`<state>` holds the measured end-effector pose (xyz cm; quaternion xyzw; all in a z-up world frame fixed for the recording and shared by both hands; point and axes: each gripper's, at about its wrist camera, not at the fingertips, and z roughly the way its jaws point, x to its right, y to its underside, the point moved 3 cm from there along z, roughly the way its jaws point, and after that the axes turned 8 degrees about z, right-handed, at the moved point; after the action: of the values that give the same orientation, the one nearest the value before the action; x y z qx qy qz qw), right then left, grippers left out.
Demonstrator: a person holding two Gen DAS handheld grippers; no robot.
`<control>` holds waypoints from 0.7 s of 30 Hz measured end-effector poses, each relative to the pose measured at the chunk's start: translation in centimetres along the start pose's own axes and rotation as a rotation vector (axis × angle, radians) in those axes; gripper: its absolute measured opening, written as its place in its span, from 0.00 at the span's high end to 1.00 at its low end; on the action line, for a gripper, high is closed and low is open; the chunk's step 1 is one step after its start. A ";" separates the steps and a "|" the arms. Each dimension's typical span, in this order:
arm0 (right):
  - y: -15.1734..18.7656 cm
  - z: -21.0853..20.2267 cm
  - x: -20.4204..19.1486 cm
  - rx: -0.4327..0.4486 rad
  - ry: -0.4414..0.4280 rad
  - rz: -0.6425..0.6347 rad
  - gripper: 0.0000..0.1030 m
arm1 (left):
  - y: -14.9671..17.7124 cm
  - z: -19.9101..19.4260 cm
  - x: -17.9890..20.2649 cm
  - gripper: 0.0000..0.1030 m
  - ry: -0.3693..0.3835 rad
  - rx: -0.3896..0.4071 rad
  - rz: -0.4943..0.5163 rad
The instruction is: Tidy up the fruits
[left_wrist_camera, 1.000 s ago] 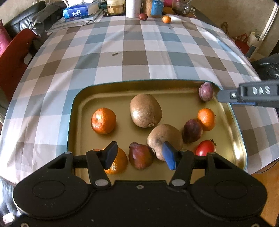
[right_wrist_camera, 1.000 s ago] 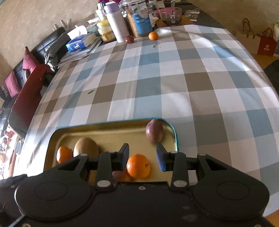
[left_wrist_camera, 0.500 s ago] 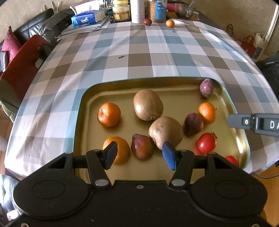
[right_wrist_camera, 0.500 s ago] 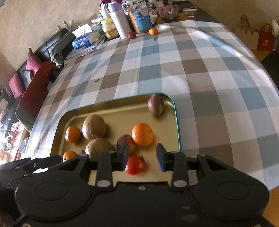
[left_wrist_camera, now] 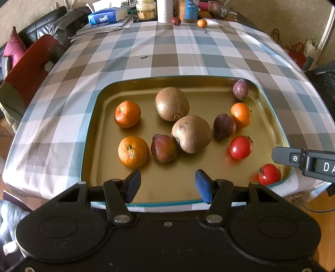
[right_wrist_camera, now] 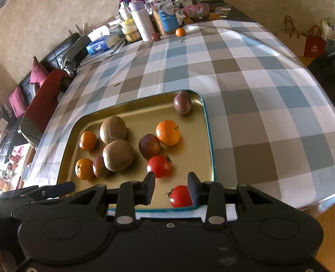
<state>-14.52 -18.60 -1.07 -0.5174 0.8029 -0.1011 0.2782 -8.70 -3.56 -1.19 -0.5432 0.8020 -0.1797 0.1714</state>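
Note:
A gold tray [left_wrist_camera: 108,117] [right_wrist_camera: 201,146] with a teal rim sits near the front edge of the checked tablecloth. It holds two kiwis [left_wrist_camera: 171,103] [right_wrist_camera: 118,154], three tangerines [left_wrist_camera: 127,114] [right_wrist_camera: 168,132], purple plums [left_wrist_camera: 241,89] [right_wrist_camera: 182,102] and two tomatoes [left_wrist_camera: 240,147] [right_wrist_camera: 180,196]. My left gripper [left_wrist_camera: 167,185] hangs open over the tray's near edge, nothing between its fingers. My right gripper [right_wrist_camera: 171,188] is open above the tray's near right corner, the closer tomato just below its right fingertip. The right gripper's tip [left_wrist_camera: 303,161] juts in at the right of the left wrist view.
At the table's far end lie a loose tangerine [left_wrist_camera: 202,23] [right_wrist_camera: 180,32] and a dark plum [left_wrist_camera: 176,21] [right_wrist_camera: 156,36], beside jars, a white bottle [right_wrist_camera: 141,19], a tissue box [left_wrist_camera: 105,17] and a glass bowl [right_wrist_camera: 197,12]. A red chair [left_wrist_camera: 27,71] stands at the left.
Both grippers have pulled back toward the table's near edge and risen, so the whole tray and both tomatoes now show. The fruit has not moved. Both stay open.

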 end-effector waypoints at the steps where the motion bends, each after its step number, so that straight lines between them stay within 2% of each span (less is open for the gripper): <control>1: 0.1 -0.1 0.1 0.002 0.001 0.002 0.64 | 0.1 -0.1 0.0 0.40 -0.001 0.002 -0.005; 21: 1.8 0.0 -0.1 -0.019 0.029 -0.010 0.64 | 1.2 -1.0 -0.2 0.40 -0.046 0.033 -0.016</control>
<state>-15.87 -17.65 -1.87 -0.5224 0.8053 -0.1022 0.2612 -10.05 -2.86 -0.87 -0.5507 0.7904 -0.1819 0.1971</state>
